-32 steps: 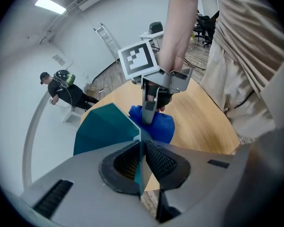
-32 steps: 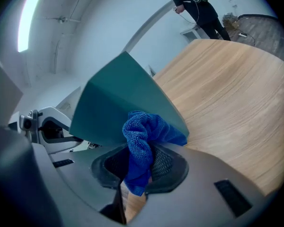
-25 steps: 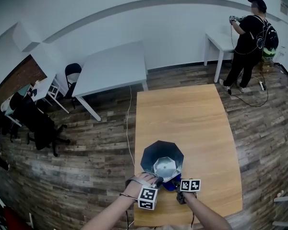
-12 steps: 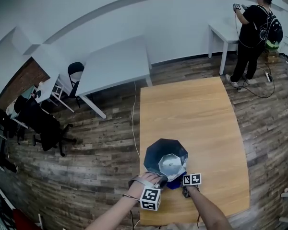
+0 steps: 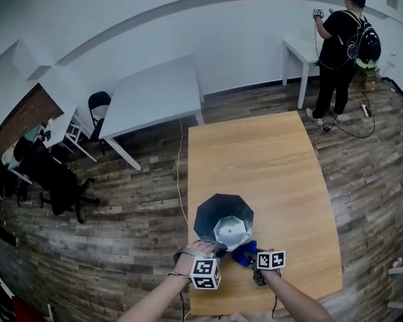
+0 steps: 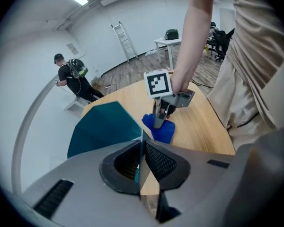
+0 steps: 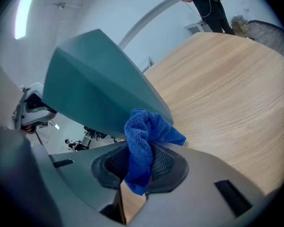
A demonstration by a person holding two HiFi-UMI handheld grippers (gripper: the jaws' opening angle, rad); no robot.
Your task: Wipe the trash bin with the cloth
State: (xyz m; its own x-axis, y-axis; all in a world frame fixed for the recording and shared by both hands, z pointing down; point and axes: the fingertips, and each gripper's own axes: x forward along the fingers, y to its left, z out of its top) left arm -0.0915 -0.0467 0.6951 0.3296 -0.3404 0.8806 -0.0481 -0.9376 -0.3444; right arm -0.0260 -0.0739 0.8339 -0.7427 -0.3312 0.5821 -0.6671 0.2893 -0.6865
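Note:
A dark teal faceted trash bin (image 5: 223, 220) stands upright near the front edge of the wooden table (image 5: 269, 166). My left gripper (image 5: 213, 251) is shut on the thin near rim of the bin (image 6: 104, 126), the wall clamped between the pads (image 6: 156, 161). My right gripper (image 5: 247, 256) is shut on a bunched blue cloth (image 7: 143, 141), which presses against the lower outer wall of the bin (image 7: 94, 89), just above the tabletop (image 7: 227, 93). In the left gripper view the right gripper (image 6: 161, 118) holds the cloth (image 6: 162, 132) at the bin's foot.
A person (image 5: 339, 45) stands at a white table in the far right corner. A larger white table (image 5: 154, 92) and dark chairs (image 5: 54, 173) lie to the left. A cable (image 5: 179, 173) runs across the floor beside the wooden table. A ladder (image 6: 125, 41) leans on the wall.
The right gripper with the cloth went in along the bin's side, then drew back toward the table's near edge, so more of the cloth shows. The left gripper kept its hold on the rim.

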